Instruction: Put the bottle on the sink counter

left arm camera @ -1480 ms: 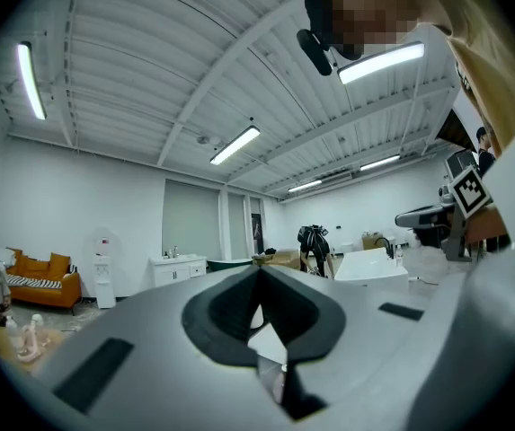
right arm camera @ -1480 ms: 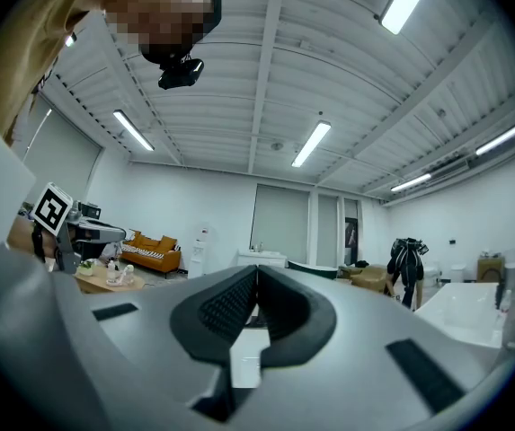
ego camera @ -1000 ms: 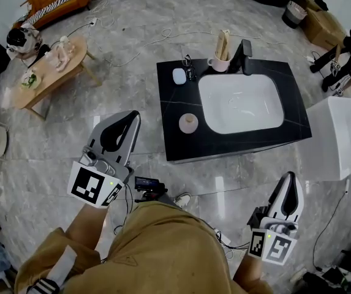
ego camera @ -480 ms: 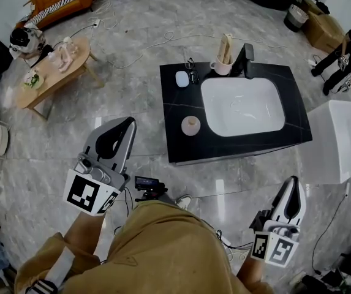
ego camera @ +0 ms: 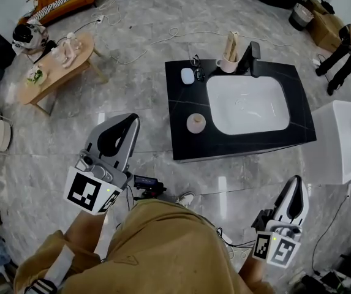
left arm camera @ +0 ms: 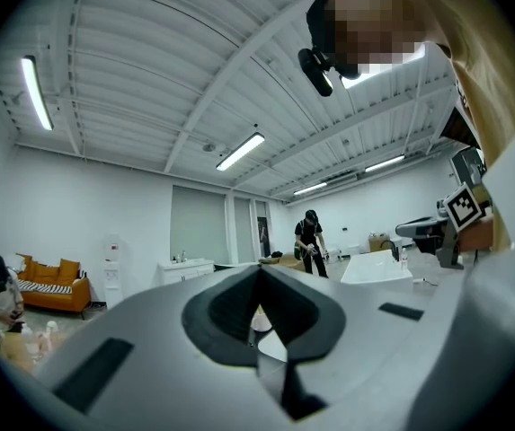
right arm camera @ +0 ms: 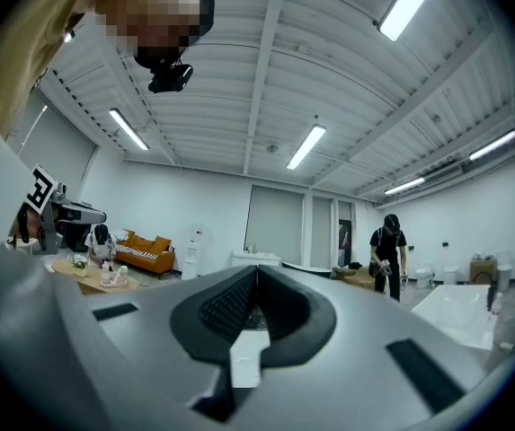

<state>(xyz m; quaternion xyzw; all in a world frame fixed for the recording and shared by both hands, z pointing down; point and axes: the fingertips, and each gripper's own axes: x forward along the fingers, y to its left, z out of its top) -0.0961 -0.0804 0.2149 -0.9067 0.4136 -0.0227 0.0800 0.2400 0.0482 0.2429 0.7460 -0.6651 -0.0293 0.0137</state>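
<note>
**Item: bottle, not yet collected; both grippers empty**

Location. The likeliest candidate is a small pale bottle (ego camera: 70,44) standing upright on the low wooden table (ego camera: 43,81), far left of the head view and well apart from the sink counter (ego camera: 181,133). The right gripper view shows the same table with a cluster of pale containers (right arm camera: 107,273). They are too small to tell which one is meant or what it holds.

Grippers. The left gripper (ego camera: 130,120) is pressed closed, its jaw tips meeting with nothing between them. The right gripper (ego camera: 294,180) reads the same in its own view, jaws together and empty. Both point level, near the person's body and short of both table and counter.

Handling, judged. It is probably a light plastic piece, smooth-walled and liable to slip or tip if nudged. It is likely stiff enough for a moderate squeeze, but hard pressure could dent a thin wall. How full it is cannot be told.

Grip point, judged. Take it at mid-body, below the shoulder, with the jaws opened wide first and closed across its width while it stays upright. Neighbouring items stand just beside it, so a clean approach from the open side is advisable.

Destination. The bare black strip left of the basin (ego camera: 245,106) has room between the round dish (ego camera: 195,123) and the small white object (ego camera: 188,76). The cup (ego camera: 227,63) and faucet (ego camera: 253,54) occupy the rear edge.
</note>
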